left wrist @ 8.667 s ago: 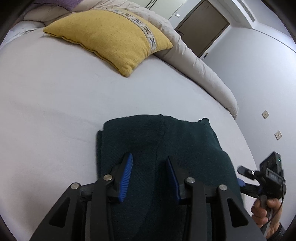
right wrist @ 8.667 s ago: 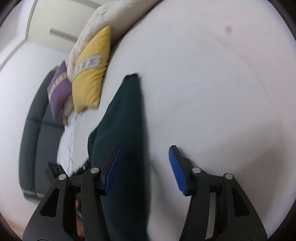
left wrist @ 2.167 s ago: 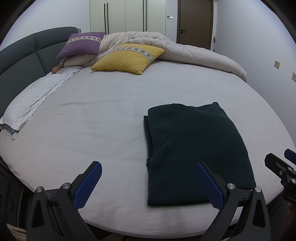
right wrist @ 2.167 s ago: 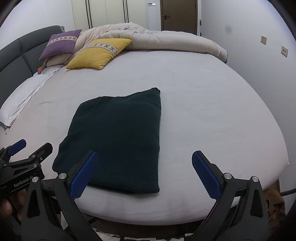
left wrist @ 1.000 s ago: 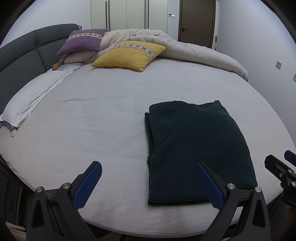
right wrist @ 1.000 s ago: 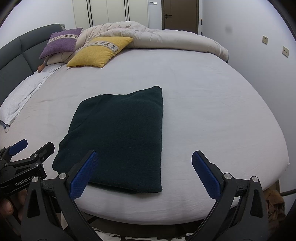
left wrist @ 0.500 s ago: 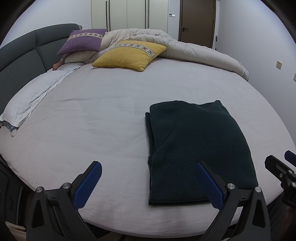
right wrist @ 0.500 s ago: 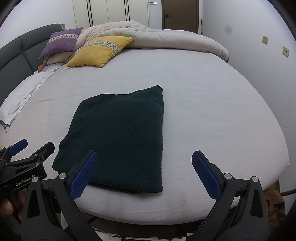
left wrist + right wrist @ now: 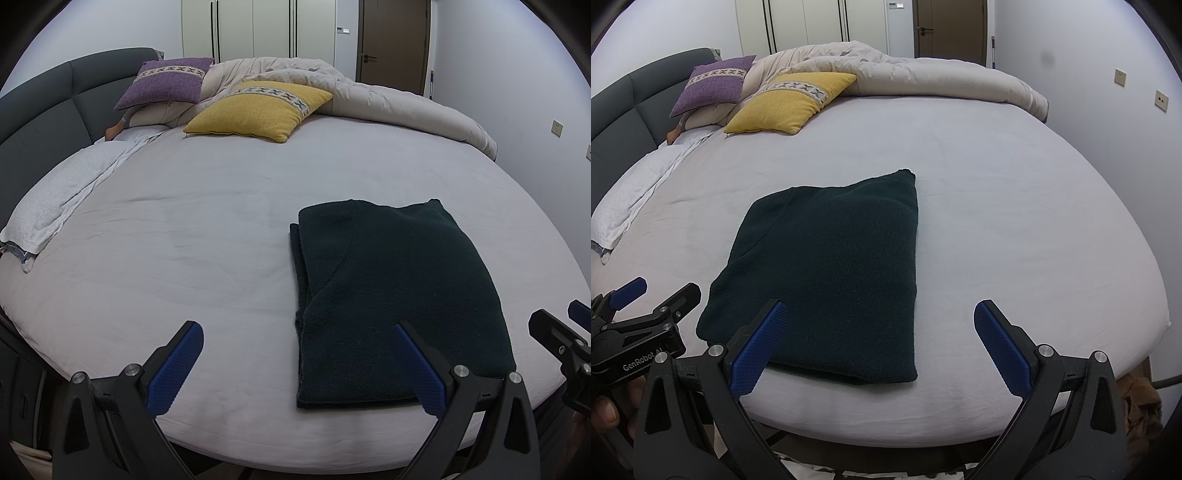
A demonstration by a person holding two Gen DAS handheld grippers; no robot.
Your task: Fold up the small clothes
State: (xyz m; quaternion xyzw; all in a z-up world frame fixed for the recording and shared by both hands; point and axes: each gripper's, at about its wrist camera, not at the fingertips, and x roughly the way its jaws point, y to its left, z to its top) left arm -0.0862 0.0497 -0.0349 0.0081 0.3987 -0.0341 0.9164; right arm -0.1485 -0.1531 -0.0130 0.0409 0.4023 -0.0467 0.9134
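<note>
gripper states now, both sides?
Left gripper: open, holding nothing.
Right gripper: open, holding nothing; the folded sweater lies on the bed.

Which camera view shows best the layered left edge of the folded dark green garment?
The left wrist view: the dark green garment shows its stacked layers along the left edge there. In the right wrist view the garment appears whole, but that edge is foreshortened and its layers are hard to separate.

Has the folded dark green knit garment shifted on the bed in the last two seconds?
No. The folded dark green knit garment lies at the same spot on the white bed sheet, judged against the yellow cushion.
</note>
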